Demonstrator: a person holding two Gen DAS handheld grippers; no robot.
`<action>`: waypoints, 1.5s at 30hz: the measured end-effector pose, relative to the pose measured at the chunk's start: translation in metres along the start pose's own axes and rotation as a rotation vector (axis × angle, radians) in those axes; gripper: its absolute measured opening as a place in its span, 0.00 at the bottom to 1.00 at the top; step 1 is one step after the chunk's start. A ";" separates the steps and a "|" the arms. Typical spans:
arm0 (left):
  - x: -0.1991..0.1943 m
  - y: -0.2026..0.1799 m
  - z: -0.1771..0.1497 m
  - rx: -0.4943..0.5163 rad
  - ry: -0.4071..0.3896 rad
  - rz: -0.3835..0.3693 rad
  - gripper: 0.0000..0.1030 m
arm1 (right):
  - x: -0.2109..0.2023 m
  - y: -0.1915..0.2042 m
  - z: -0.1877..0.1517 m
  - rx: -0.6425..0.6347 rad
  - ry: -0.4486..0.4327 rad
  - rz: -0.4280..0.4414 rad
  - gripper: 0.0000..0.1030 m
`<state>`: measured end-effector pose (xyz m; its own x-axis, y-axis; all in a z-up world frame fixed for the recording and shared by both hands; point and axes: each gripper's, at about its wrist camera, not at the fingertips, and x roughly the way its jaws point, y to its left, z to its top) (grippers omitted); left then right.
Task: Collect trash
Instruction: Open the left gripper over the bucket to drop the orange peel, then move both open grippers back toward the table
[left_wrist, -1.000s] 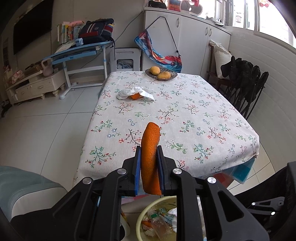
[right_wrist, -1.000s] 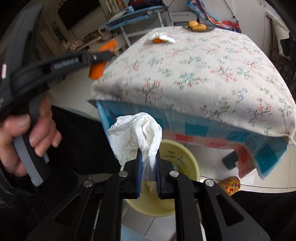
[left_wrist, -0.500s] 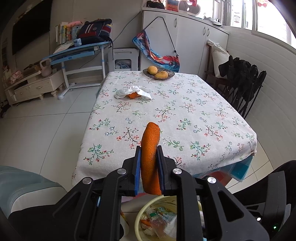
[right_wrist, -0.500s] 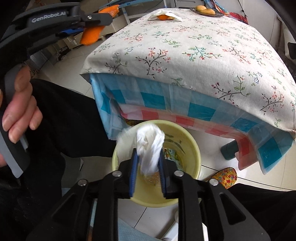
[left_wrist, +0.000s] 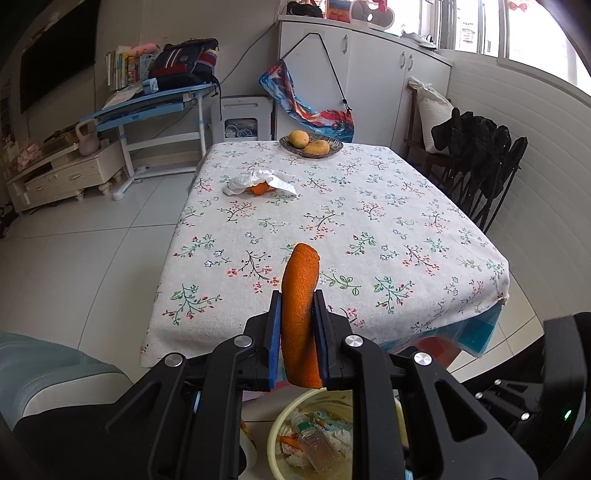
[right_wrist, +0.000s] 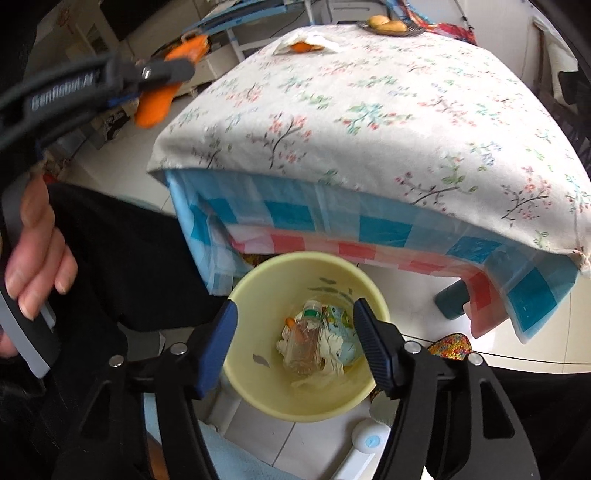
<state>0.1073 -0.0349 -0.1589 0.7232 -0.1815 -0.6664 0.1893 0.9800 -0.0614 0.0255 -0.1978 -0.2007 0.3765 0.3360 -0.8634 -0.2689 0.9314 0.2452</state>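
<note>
My left gripper (left_wrist: 297, 295) is shut on a strip of orange peel (left_wrist: 300, 317), held upright over the near edge of the floral table (left_wrist: 369, 229). From the right wrist view the same peel (right_wrist: 162, 96) hangs in that gripper at upper left. My right gripper (right_wrist: 293, 314) hovers above the yellow bin (right_wrist: 258, 280) on the floor, jaws opening, nothing between them. The white tissue lies in the bin among a small bottle (right_wrist: 303, 343) and wrappers. More crumpled tissue with orange peel (left_wrist: 258, 182) lies far up the table.
A dish with two mangoes (left_wrist: 310, 146) sits at the table's far end. A black jacket hangs on a chair (left_wrist: 476, 162) to the right. A person's hand (right_wrist: 33, 254) grips the left gripper's handle. A desk (left_wrist: 147, 107) stands back left on tiled floor.
My right gripper, shut on a white tissue, sank over the bin and opened; the tissue dropped into the bin. The left gripper kept still with the peel.
</note>
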 end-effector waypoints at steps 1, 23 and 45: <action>0.000 -0.001 0.000 0.002 0.001 -0.001 0.15 | -0.003 -0.002 0.001 0.010 -0.016 -0.001 0.62; 0.014 -0.067 -0.056 0.342 0.185 -0.191 0.15 | -0.056 -0.053 0.009 0.261 -0.304 -0.050 0.70; 0.024 -0.102 -0.098 0.567 0.321 -0.220 0.60 | -0.066 -0.070 0.004 0.330 -0.340 -0.051 0.75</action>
<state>0.0401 -0.1316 -0.2408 0.4115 -0.2526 -0.8757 0.6911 0.7128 0.1191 0.0231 -0.2845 -0.1593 0.6654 0.2644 -0.6981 0.0329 0.9239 0.3813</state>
